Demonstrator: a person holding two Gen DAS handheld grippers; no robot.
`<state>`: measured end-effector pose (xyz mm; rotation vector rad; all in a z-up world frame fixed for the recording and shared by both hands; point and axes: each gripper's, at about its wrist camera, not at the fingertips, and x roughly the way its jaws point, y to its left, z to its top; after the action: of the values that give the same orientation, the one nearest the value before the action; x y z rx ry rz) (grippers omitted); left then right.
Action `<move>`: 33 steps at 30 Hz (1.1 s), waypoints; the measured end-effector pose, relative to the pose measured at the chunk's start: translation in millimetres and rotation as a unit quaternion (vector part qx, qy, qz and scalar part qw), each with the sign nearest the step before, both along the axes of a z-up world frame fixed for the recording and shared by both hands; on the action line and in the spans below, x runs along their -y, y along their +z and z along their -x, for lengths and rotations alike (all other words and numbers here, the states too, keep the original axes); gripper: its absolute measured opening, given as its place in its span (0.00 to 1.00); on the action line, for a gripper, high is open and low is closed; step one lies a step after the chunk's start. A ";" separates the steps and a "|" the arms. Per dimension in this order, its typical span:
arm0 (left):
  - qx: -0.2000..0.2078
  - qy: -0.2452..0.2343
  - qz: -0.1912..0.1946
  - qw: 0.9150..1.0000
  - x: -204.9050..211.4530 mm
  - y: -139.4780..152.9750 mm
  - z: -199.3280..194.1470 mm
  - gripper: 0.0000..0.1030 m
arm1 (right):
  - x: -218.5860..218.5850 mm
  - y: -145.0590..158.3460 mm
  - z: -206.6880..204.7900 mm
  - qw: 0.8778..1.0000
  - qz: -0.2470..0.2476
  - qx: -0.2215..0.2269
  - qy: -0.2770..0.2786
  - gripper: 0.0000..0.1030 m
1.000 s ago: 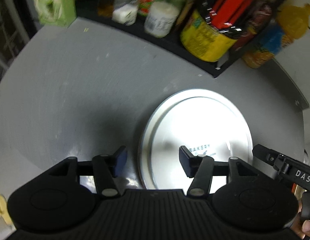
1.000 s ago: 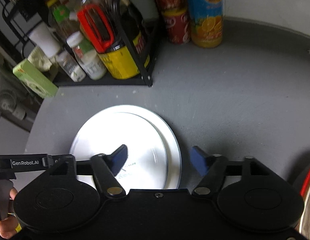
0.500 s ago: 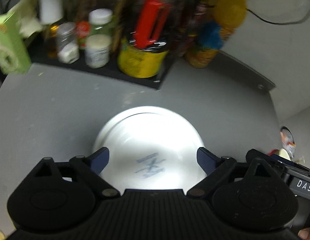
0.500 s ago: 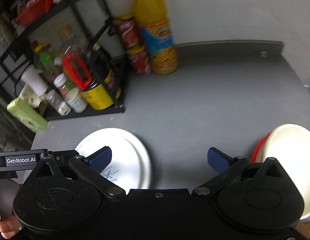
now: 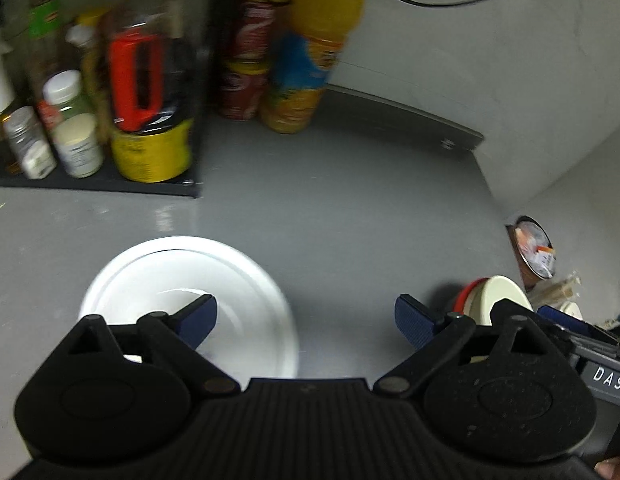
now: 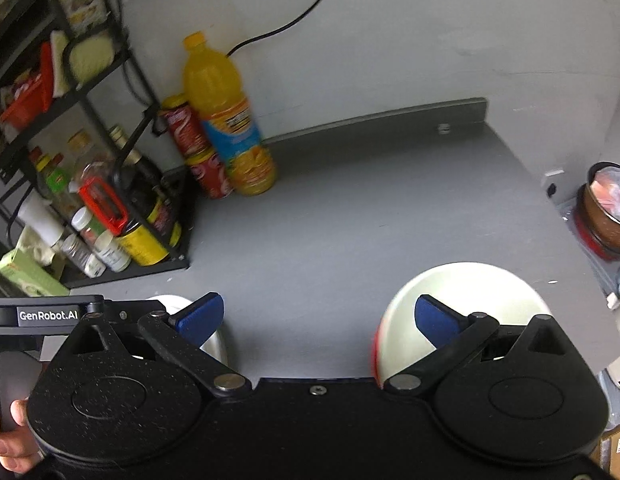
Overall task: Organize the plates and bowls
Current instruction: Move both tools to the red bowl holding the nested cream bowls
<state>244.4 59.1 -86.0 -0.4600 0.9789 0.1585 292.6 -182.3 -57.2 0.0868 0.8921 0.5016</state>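
Note:
A white plate (image 5: 182, 280) lies flat on the grey counter (image 5: 350, 208), left of centre in the left wrist view; only its edge (image 6: 216, 344) shows in the right wrist view. My left gripper (image 5: 306, 316) hangs open above the counter, its left pad over the plate's near rim and nothing between the pads. A cream bowl on a red one (image 6: 470, 292) sits at the counter's right side, also visible as a small stack (image 5: 494, 296). My right gripper (image 6: 320, 316) is open and empty, its right pad in front of that bowl.
A black wire rack (image 6: 110, 184) with jars and bottles fills the back left. An orange juice bottle (image 6: 226, 120) and red cans (image 6: 194, 148) stand by the wall. A brown pot (image 6: 606, 208) sits past the counter's right edge. A hand (image 6: 10, 436) grips the left handle.
Both grippers opened wide, let go of the white plate and pulled back and up from it. Both views swung right, bringing the cream-and-red bowls into sight.

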 end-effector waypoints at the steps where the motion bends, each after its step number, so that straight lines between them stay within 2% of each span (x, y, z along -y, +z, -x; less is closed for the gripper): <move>1: 0.000 -0.007 -0.002 1.000 6.7 1.0 -3.7 0.92 | 5.8 -0.6 -0.2 1.000 -0.001 0.000 -0.003 1.00; 16: -0.012 -0.065 -0.005 0.998 90.1 -1.8 -50.5 0.92 | 83.2 -14.7 -16.7 0.999 -0.014 -0.007 -0.039 1.00; 29: -0.039 -0.090 -0.007 0.995 145.6 -17.5 -74.8 0.89 | 124.4 -37.7 -35.7 0.998 0.004 -0.037 -0.042 0.99; 33: -0.052 -0.095 -0.010 0.994 160.2 -27.4 -83.1 0.89 | 133.7 -49.1 -44.1 0.997 0.004 -0.057 -0.043 0.94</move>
<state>327.5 -101.0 -113.4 -0.3414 1.1166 0.0206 336.6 -316.0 -106.3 0.1485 0.9978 0.4155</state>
